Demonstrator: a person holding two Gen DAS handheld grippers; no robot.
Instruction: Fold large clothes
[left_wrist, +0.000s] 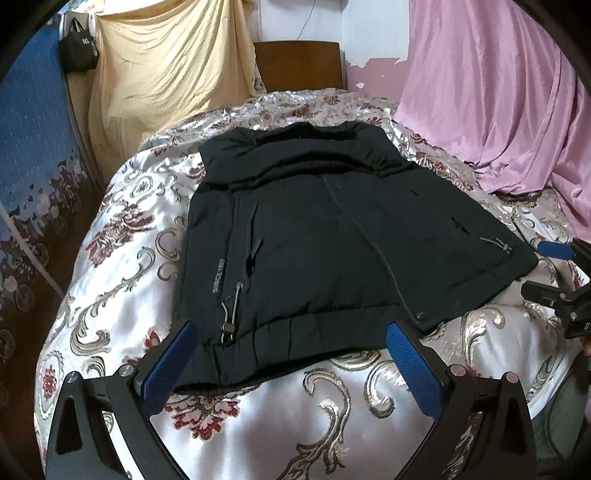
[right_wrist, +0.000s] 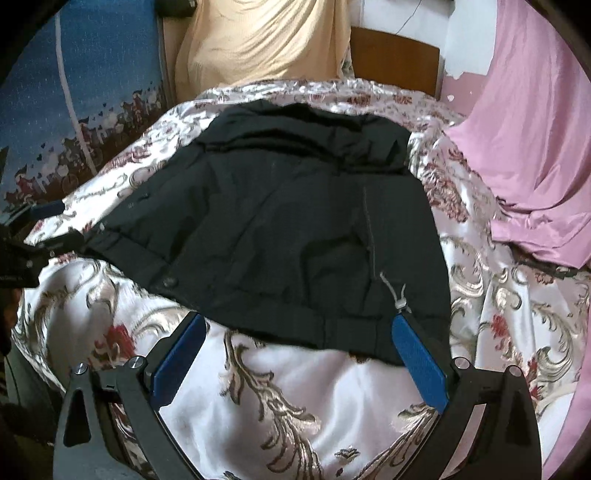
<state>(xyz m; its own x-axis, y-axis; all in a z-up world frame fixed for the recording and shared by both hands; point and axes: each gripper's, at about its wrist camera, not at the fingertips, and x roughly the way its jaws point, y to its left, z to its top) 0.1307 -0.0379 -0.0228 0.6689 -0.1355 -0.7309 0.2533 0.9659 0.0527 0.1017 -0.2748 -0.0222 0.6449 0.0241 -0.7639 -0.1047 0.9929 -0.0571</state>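
**A:** Two grippers, both with their blue-padded fingers spread wide and nothing between them. The left gripper (left_wrist: 290, 360) sits at the near hem of the black padded zip-front jacket (left_wrist: 314, 236), and the right gripper (right_wrist: 299, 354) is at the same hem further along, toward the toggle cord. Each shows at the edge of the other's view, so they stand well apart.

**B:** Where does the jacket lie?

**A:** Spread flat, front up, on the shiny white bedspread with gold scrolls and red flowers (left_wrist: 332, 424), hem toward us, collar or hood bunched at the far end near the brown wooden headboard (left_wrist: 299, 64). A draped pink sheet (left_wrist: 491, 92) hangs to one side, a draped cream sheet (left_wrist: 166, 74) to the other.

**B:** How will it handle, do you reckon?

**A:** Soft and puffy, I'd judge, with some bulk but little weight. The filling should spring back, so a fold may need pressing down. The shell looks smooth, and the satin beneath looks slick too, so the whole garment may slide when tugged.

**B:** So where to grip?

**A:** At the hem band, near its two corners, taking both layers. The band looks firmer than the quilted body. I'd avoid the grey drawcord with its toggle (left_wrist: 229, 314); it would only stretch and slip free.
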